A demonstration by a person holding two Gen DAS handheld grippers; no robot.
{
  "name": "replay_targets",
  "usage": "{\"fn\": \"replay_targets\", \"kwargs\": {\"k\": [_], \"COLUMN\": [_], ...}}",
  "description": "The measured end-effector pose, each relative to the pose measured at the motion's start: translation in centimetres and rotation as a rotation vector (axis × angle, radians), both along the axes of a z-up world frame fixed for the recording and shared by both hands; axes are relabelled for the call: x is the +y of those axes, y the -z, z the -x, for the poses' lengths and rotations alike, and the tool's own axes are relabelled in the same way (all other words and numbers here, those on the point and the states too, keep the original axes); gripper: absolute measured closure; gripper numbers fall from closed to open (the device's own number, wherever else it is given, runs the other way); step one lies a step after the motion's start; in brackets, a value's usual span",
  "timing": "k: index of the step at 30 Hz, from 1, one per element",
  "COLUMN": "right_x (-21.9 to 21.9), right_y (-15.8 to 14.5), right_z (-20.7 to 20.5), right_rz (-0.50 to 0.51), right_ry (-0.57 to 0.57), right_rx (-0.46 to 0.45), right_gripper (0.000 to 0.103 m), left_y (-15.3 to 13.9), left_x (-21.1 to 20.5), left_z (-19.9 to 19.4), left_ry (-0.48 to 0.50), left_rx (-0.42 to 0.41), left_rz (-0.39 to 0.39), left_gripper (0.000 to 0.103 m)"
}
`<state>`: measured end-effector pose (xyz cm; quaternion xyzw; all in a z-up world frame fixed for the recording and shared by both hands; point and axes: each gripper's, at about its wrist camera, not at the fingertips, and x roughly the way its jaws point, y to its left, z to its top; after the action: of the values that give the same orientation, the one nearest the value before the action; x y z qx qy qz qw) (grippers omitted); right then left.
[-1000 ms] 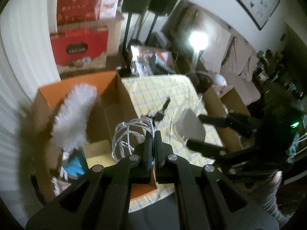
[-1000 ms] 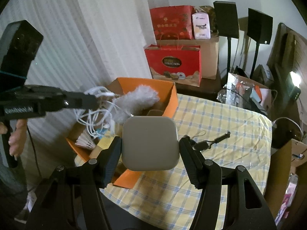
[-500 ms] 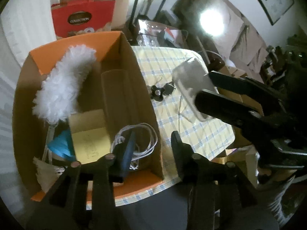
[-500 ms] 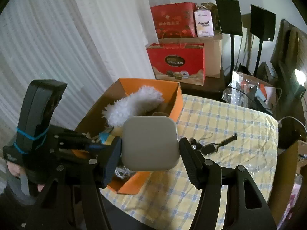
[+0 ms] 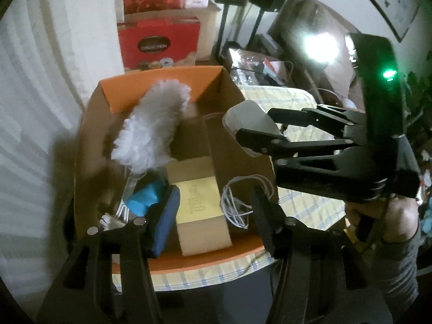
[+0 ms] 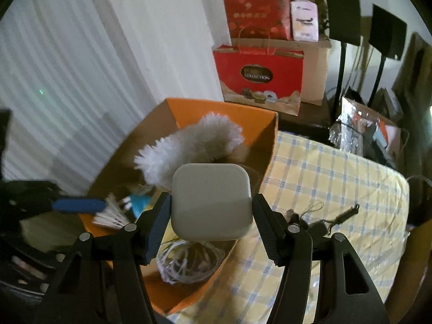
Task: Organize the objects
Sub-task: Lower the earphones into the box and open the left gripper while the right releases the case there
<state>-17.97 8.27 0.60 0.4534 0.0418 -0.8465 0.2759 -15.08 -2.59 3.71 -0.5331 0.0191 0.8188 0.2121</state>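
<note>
White pad hides box middle; duster handle buried.

Lived-in home: checked tablecloth, curtains, gift bags.

The left gripper jaws are opening, having just let the white cable drop into the orange box; the right gripper is carrying the grey square case over the box.

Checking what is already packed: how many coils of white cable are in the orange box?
1: the white cable coil lies in the orange box at its near right corner, beside the small carton. Others may be hidden under the duster.
</note>
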Motion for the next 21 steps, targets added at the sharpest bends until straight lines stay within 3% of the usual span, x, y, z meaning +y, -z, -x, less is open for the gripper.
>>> {"fn": "replay_targets", "kwargs": {"k": [13,16,21], "right_x": [-4.9,-5.1,-4.2], "right_y": [4.5,5.0,4.2], "right_z": [1.0,0.9,0.9], "right_rz": [-0.367,-0.387,-0.33], "right_ry": [-0.037,-0.042,-0.028], "right_rx": [0.069,0.072,0.054], "right_gripper": [0.04,0.039,0.038], "left_y": [1.9,1.9,1.5], "left_x": [-1.0,-1.2,-1.4], "left_z": [0.1,0.2,0.2], "left_ry": [-0.008,-0.01,-0.014], "left_rx": [-0.046,-0.049,-0.042], "left_rz": [-0.04,-0.05,-0.062], "left_gripper": [0.051,0.048,0.047]}}
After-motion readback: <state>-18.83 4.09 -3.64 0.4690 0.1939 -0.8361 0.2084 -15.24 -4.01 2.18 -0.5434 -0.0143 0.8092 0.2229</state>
